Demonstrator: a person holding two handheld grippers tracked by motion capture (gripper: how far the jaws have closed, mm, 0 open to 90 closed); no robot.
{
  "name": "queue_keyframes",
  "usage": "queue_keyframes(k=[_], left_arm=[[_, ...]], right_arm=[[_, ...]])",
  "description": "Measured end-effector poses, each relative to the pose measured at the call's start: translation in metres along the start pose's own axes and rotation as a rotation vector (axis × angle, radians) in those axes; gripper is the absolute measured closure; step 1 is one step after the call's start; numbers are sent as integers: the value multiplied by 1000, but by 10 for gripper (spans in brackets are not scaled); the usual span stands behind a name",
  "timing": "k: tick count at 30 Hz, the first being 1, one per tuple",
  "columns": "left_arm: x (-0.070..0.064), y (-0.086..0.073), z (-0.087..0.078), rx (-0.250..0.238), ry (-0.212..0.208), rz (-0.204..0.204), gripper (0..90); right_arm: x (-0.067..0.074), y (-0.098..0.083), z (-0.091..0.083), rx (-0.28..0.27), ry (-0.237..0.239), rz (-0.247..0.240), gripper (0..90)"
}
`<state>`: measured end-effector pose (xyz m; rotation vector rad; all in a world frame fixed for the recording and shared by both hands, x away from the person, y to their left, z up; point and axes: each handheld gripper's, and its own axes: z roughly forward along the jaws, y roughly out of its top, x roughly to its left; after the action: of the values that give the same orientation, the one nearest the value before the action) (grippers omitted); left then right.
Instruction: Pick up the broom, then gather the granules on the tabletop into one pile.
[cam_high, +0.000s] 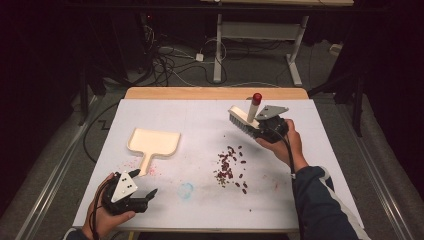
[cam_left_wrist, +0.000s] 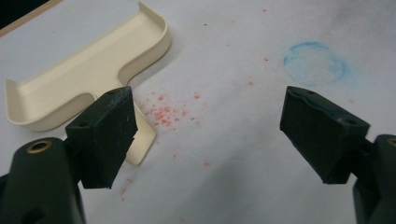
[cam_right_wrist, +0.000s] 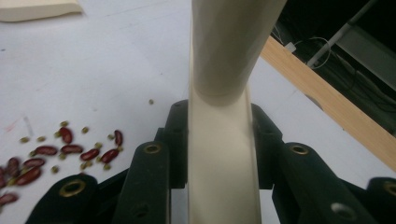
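1. Right hand-held gripper (cam_high: 264, 129), at the upper right of the high view, has its jaws pinched on the cream handle of a brush (cam_high: 246, 120); the bristle head sticks out toward the left of the frame, raised above the tabletop (cam_high: 310, 165); the handle ends in a red cap (cam_high: 257, 97) pointing up.
2. Seen from the right gripper view, the brush handle (cam_right_wrist: 223, 140) runs straight up the middle of the frame between the two black jaws, which press on both its sides.
3. Red beans (cam_high: 231, 168) with small greenish bits lie scattered just below and left of the brush, at the centre of the high view.
4. Left hand-held gripper (cam_high: 145, 189) sits at the lower left of that view, jaws spread wide with nothing between them.
5. Its upper jaw tip is near the handle of a cream dustpan (cam_high: 152, 142), which lies flat left of centre; in the left gripper view the dustpan (cam_left_wrist: 84, 79) fills the upper left.
6. Pink specks (cam_left_wrist: 163, 112) and a blue ring mark (cam_left_wrist: 314, 63) stain the white surface.
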<state>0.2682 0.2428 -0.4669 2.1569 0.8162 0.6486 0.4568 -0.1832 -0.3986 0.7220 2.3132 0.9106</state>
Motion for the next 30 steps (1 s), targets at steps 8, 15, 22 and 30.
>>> queue_keyframes(k=[8, 15, 22, 30], left_arm=[[1, -1, 1, -7, -8, 16, 181], [1, -1, 2, -4, -29, 5, 181], [-1, 2, 1, -15, -31, 7, 181], [0, 0, 0, -23, -59, -18, 181]], right_arm=[[12, 14, 37, 47, -30, -60, 673], [23, 18, 51, 73, -11, -107, 673], [42, 17, 55, 110, 83, -195, 672], [39, 0, 33, 73, 246, -234, 671]])
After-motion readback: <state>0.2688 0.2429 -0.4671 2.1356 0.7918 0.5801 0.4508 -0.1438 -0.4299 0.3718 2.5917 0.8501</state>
